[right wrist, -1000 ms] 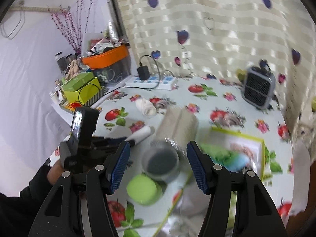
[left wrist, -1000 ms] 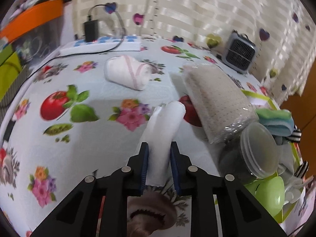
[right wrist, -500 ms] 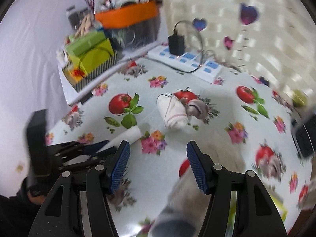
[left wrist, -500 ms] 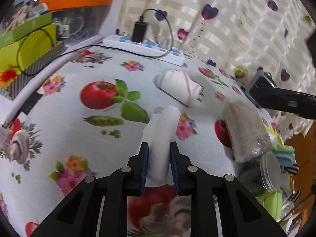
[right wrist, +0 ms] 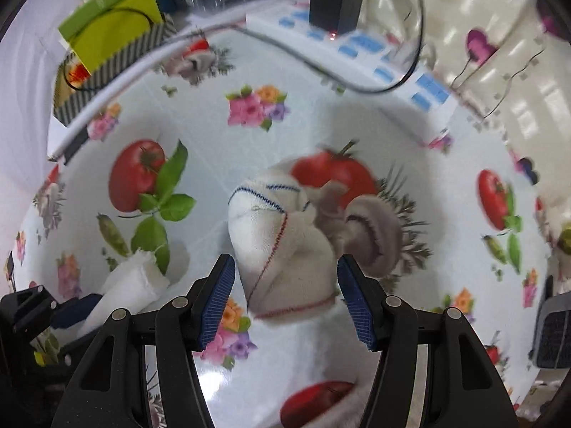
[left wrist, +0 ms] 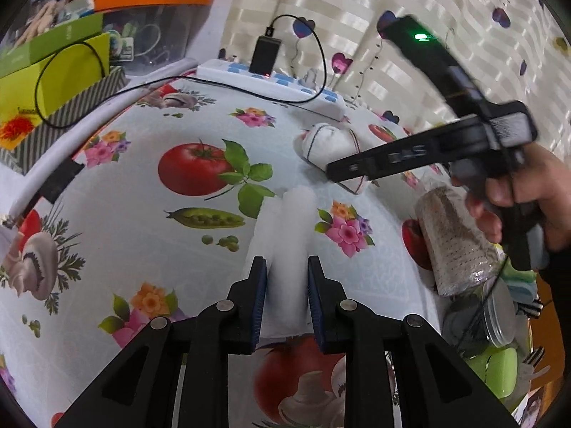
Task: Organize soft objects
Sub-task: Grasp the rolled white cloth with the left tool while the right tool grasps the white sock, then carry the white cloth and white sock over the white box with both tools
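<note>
The left gripper (left wrist: 287, 285) squeezes a rolled white cloth (left wrist: 285, 249) between its two blue pads, and the roll sticks out past the tips over the tablecloth (left wrist: 142, 260), which has tomatoes, flowers and mushrooms printed on it. In the right wrist view this same roll (right wrist: 128, 285) shows at the lower left, poking out of the left gripper's tips. The right gripper (right wrist: 285, 299) points down at the table with its jaws wide but closing a little. A balled white sock with thin blue and red lines (right wrist: 282, 246) sits on the tablecloth between the two pads. The pads do not press it yet. In the left wrist view the sock (left wrist: 332, 146) lies farther out and to the right of the left jaws, partly behind the right gripper's black finger. A person's hand (left wrist: 514, 192) holds that gripper by its handle. Just right of the left jaws, near the hand, lies a beige knitted roll in clear wrap (left wrist: 453, 239). Below it stands a clear jar with a grey lid (left wrist: 499, 317), and a light green tub (left wrist: 499, 371) sits beside it. Far ahead of the jaws, by the striped curtain (left wrist: 357, 18), lies a white power strip (left wrist: 278, 85) with a black charger (left wrist: 264, 53) plugged in. Far to the left stands a yellow-green box (left wrist: 53, 78).
</note>
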`<state>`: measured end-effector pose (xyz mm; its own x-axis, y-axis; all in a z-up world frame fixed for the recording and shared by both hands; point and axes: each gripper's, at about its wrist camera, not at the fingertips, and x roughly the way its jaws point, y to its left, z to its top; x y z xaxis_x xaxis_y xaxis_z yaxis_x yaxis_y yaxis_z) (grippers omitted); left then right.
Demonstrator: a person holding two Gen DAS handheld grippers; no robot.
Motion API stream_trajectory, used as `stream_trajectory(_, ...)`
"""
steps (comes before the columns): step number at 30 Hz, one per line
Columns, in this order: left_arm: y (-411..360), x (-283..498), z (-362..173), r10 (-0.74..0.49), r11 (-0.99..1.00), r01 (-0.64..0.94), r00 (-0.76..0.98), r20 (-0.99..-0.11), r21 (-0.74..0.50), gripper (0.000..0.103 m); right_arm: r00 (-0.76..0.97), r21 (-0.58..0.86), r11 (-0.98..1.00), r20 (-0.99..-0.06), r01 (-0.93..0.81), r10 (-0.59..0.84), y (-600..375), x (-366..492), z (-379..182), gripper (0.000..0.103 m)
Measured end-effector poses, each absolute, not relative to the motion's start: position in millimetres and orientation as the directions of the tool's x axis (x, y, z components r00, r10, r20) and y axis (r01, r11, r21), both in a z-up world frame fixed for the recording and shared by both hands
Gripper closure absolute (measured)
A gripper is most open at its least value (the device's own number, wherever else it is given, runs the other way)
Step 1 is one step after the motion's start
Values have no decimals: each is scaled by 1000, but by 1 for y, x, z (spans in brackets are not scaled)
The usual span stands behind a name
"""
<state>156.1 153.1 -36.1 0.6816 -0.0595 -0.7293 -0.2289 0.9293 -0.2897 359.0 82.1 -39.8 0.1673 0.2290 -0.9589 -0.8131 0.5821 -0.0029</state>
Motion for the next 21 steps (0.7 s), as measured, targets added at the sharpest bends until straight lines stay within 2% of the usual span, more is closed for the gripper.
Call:
stream_trajectory(2, 155, 156, -37, -63, 929, -226, 684, -726, -294, 82, 166, 10, 589, -956, -808, 244, 82, 359, -42, 56)
stream_trajectory(3, 155, 156, -37, -64, 929, -225, 685, -726, -293, 82, 157, 25, 589, -954, -808, 256, 81, 358, -41, 57)
stream_trajectory(11, 162, 157, -38, -86, 913, -236, 687, -721, -333, 86, 199, 64, 599, -911, -798, 361, 50, 327, 2, 58)
stream_trajectory(21, 156, 143, -18, -91, 909, -228, 709, -700, -349, 88, 297, 136, 645, -803, -752, 516, -37, 266, 67, 58)
